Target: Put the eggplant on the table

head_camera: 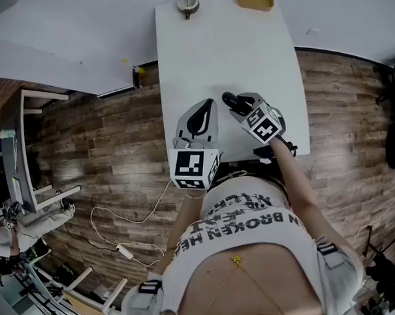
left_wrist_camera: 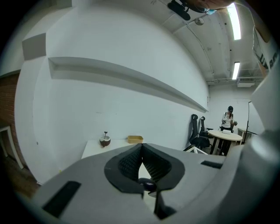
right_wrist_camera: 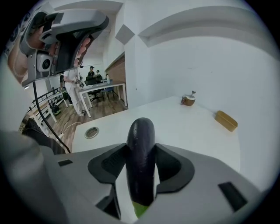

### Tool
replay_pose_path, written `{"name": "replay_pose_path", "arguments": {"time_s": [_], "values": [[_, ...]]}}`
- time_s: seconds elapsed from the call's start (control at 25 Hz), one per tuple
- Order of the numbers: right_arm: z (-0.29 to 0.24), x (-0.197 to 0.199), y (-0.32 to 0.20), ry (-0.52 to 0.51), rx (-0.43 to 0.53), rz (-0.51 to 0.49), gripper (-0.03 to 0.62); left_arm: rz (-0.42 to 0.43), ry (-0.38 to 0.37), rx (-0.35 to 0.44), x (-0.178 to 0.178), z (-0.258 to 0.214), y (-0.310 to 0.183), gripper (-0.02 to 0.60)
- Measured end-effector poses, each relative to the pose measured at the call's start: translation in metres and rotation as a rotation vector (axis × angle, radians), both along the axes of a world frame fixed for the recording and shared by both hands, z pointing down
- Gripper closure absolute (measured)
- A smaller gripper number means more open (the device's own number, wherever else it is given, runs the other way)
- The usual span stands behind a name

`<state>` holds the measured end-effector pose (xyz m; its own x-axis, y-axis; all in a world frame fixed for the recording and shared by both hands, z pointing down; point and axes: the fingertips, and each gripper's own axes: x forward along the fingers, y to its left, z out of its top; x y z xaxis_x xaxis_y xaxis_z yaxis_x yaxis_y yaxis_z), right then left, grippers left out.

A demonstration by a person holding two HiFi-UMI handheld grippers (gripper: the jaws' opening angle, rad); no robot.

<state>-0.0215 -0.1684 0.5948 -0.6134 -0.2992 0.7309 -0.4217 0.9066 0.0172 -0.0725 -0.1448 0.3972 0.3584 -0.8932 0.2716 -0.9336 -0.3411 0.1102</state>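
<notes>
The dark purple eggplant (right_wrist_camera: 141,144) with a green stem end lies lengthwise between the pads of my right gripper (right_wrist_camera: 141,173), which is shut on it. In the head view that gripper (head_camera: 232,103) hangs over the near part of the white table (head_camera: 222,44), with the eggplant (head_camera: 227,98) poking out towards the far side. My left gripper (head_camera: 200,116) is just to the left of it above the table's near edge. In the left gripper view its jaws (left_wrist_camera: 141,148) meet at the tips with nothing between them.
A brown bowl with a stem (head_camera: 187,3) and a yellow block (head_camera: 255,0) stand at the table's far end against the wall. A round cable hole (right_wrist_camera: 91,132) is in the tabletop. Wood floor with a white cable (head_camera: 126,216) lies left. A person (left_wrist_camera: 228,120) stands by a round table.
</notes>
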Motion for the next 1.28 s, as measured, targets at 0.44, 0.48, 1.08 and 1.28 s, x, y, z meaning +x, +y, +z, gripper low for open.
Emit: {"name": "replay_pose_path", "arguments": {"time_s": [0.44, 0.48, 1.08, 1.28], "values": [[0.037, 0.002, 0.007, 0.055, -0.066, -0.018, 0.390, -0.003, -0.003, -0.016, 0.001, 0.006, 0.004, 0.575], [0.038, 0.002, 0.007, 0.056, -0.071, -0.019, 0.390, -0.003, -0.003, -0.018, 0.002, 0.006, 0.004, 0.575], [0.072, 0.010, 0.009, 0.098, -0.155, 0.007, 0.390, -0.014, -0.003, -0.036, -0.002, 0.011, 0.005, 0.575], [0.080, 0.013, 0.010, 0.110, -0.161, 0.010, 0.390, -0.011, -0.005, -0.038, 0.000, 0.012, 0.005, 0.575]]}}
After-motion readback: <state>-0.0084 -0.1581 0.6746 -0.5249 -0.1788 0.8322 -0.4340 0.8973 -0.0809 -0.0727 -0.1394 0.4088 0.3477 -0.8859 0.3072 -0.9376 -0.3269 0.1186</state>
